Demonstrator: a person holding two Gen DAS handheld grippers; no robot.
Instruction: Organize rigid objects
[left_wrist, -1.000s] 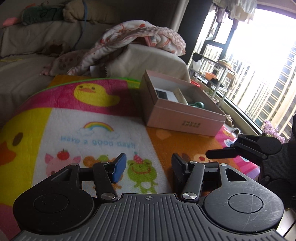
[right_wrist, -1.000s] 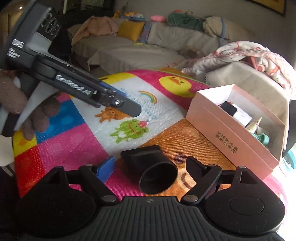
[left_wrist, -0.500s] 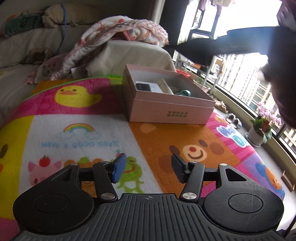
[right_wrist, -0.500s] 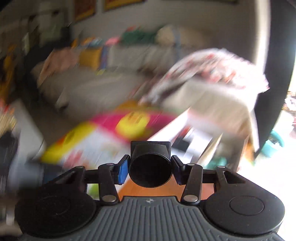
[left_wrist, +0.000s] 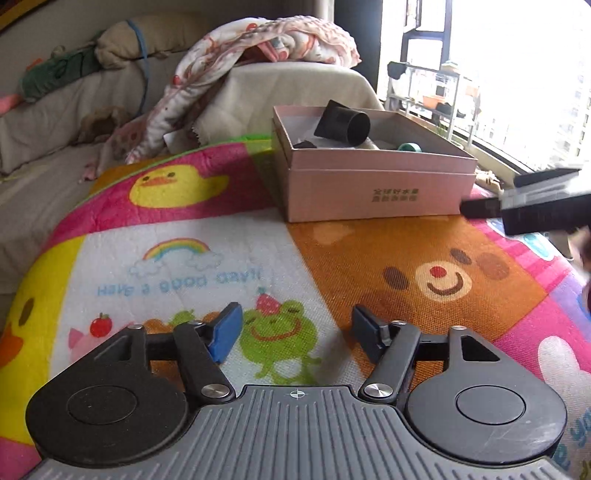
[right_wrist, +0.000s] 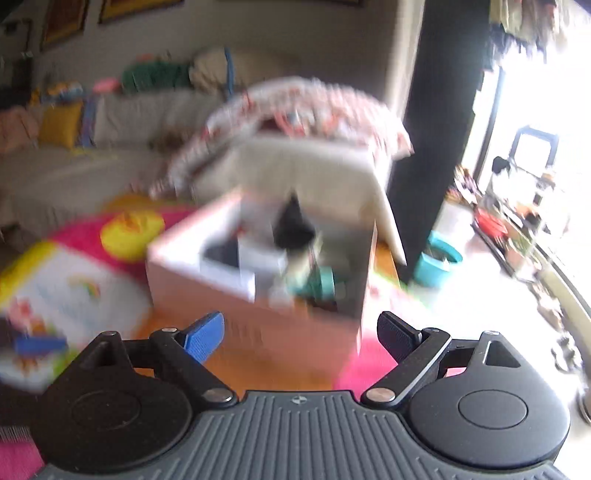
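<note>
The left claw (left_wrist: 297, 334) was seen with its jaws spread apart and nothing between them; they had just been opening further. Beneath the gap lay only the cartoon-printed play mat (left_wrist: 221, 236), at the green frog figure, and no contact of the pads with the mat could be made out. One pad was blue (left_wrist: 227, 332), the other black (left_wrist: 364, 338).

The right claw (right_wrist: 301, 338) was likewise released, its jaws held wide (they had just been opening) and empty. In the left wrist view the same claw (left_wrist: 491, 197) was recorded at the right edge, beside the near right corner of the box and apart from it.

The black tube piece (left_wrist: 345, 124) was found in the pink cardboard box (left_wrist: 369, 192), tilted, with its round open end turned toward the right and its upper part standing above the rim. In the right wrist view the piece (right_wrist: 293, 225) appeared only as a dark blurred shape inside the box (right_wrist: 207, 295). Next to it in the box were shown a teal object (left_wrist: 410, 147) and a small dark item (left_wrist: 304, 144); the remaining contents were too blurred or hidden to be identified.

The box stood on the mat, at its far side, near a cloth-covered seat (left_wrist: 295, 88) over which a patterned blanket (left_wrist: 258, 48) was draped.
</note>
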